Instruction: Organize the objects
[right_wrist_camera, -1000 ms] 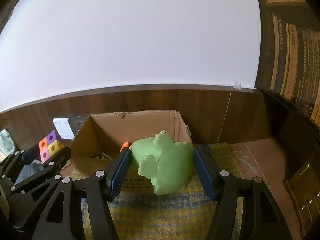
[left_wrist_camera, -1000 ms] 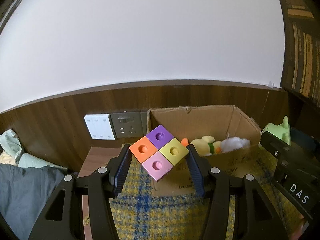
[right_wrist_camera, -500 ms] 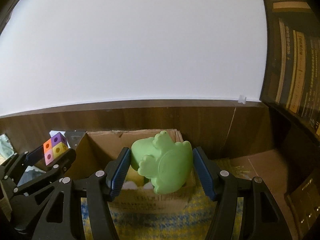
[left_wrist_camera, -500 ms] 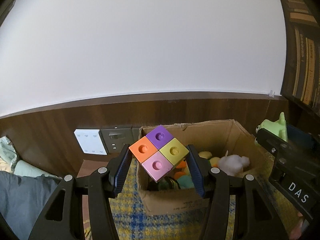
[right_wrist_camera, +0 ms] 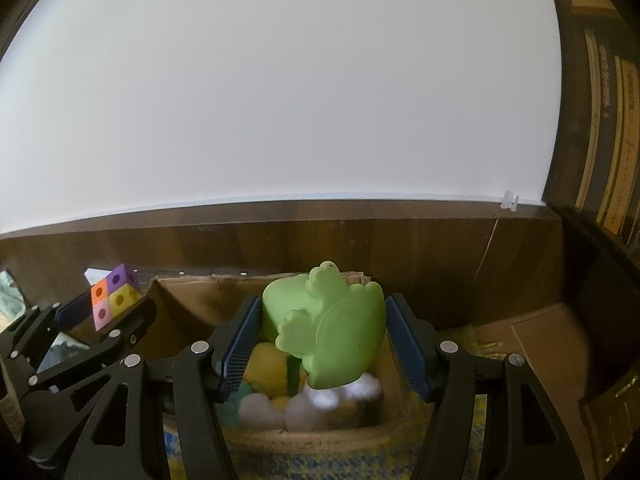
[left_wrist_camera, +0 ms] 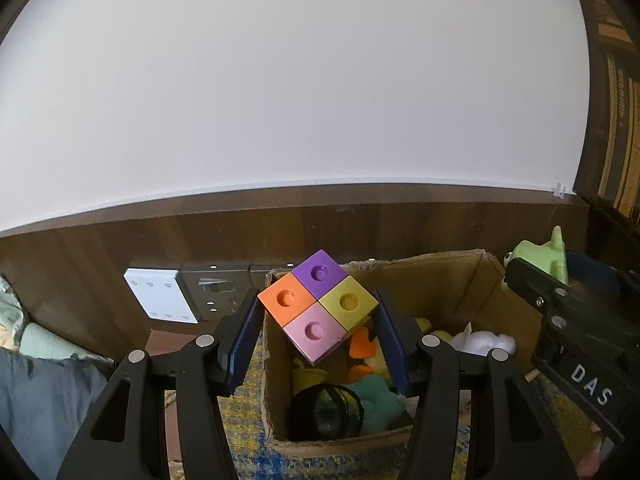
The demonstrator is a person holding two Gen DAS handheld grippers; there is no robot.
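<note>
My left gripper (left_wrist_camera: 318, 330) is shut on a block of four coloured cubes (left_wrist_camera: 318, 306), orange, purple, yellow and pink, and holds it above the left part of an open cardboard box (left_wrist_camera: 440, 280). My right gripper (right_wrist_camera: 322, 340) is shut on a green frog toy (right_wrist_camera: 328, 328) and holds it above the same box (right_wrist_camera: 188, 304). The cube block (right_wrist_camera: 112, 296) and the left gripper (right_wrist_camera: 100, 320) show at the left of the right wrist view. The frog (left_wrist_camera: 540, 258) and the right gripper show at the right of the left wrist view.
The box holds several soft toys: white (left_wrist_camera: 484, 340), orange (left_wrist_camera: 362, 346), teal (left_wrist_camera: 376, 400), yellow (right_wrist_camera: 266, 366), and a dark round object (left_wrist_camera: 326, 410). It stands on a yellow and blue plaid cloth (left_wrist_camera: 244, 424). Wall sockets (left_wrist_camera: 162, 294) sit on the wood panel behind. A bookshelf (right_wrist_camera: 600, 120) stands at right.
Both grippers have moved forward and over the box with their toys still held. The inside of the box now shows below the fingers.
</note>
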